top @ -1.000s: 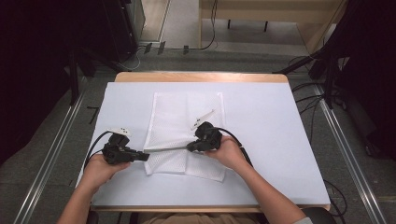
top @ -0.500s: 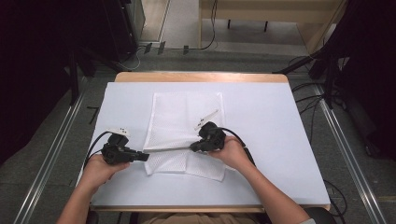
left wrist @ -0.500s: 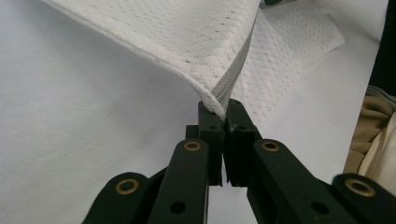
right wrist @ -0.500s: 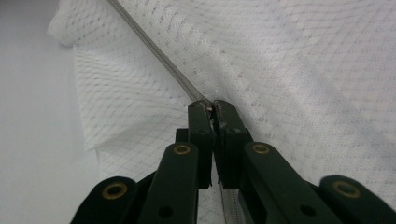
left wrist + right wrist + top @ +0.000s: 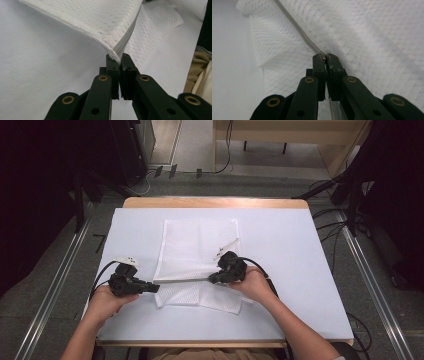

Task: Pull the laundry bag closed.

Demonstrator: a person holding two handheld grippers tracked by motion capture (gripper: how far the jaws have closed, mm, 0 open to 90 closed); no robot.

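mesh bag mid-frame on white table | left gripper clamped on bag's zipper end, lower left | right gripper pinching zipper at centre

Bare table right of mesh bag

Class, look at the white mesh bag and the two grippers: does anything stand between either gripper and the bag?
Nothing visible does. The left gripper is already shut on the zipper end of the white mesh bag, and the right gripper is shut on the zipper farther along, so both touch the bag directly.
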